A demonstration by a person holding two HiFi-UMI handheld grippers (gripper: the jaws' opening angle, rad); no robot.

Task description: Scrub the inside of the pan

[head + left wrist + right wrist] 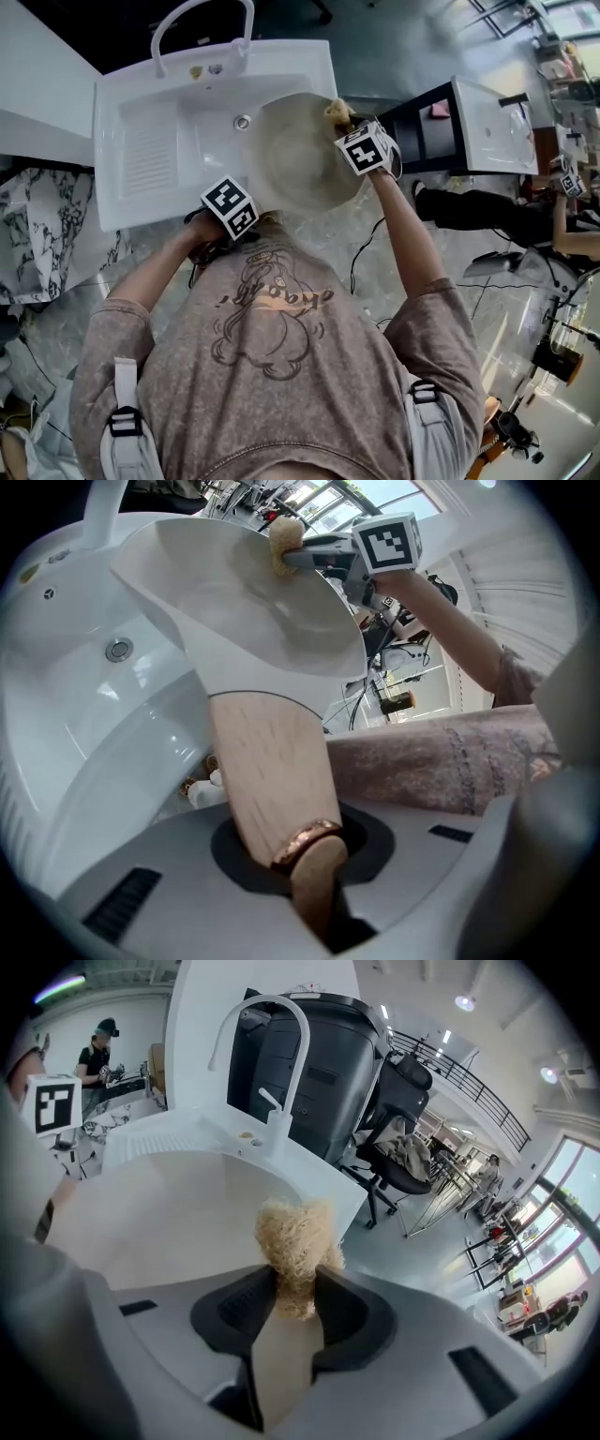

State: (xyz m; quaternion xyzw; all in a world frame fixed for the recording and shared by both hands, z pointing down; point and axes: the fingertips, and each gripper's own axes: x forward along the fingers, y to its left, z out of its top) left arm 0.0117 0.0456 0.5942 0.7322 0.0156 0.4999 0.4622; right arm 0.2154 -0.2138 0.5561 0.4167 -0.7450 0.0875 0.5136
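Note:
A cream pan (298, 155) is held tilted over the white sink (141, 141). My left gripper (231, 210) is shut on the pan's wooden handle (270, 771), which runs up out of the left gripper (309, 860) to the pan bowl (253, 611). My right gripper (354, 131) is shut on a pale fibrous scrubber (337, 112) at the pan's far right rim. The scrubber (293, 1237) sticks out of the right gripper (295, 1283) against the pan's inner wall (159, 1213). From the left gripper view the scrubber (284, 538) sits on the pan's upper edge.
A curved white faucet (202, 23) rises at the sink's back and the drain (243, 122) lies beside the pan. A black shelf unit with a white basin (487, 127) stands to the right. A black office chair (403, 1124) and other people are farther off.

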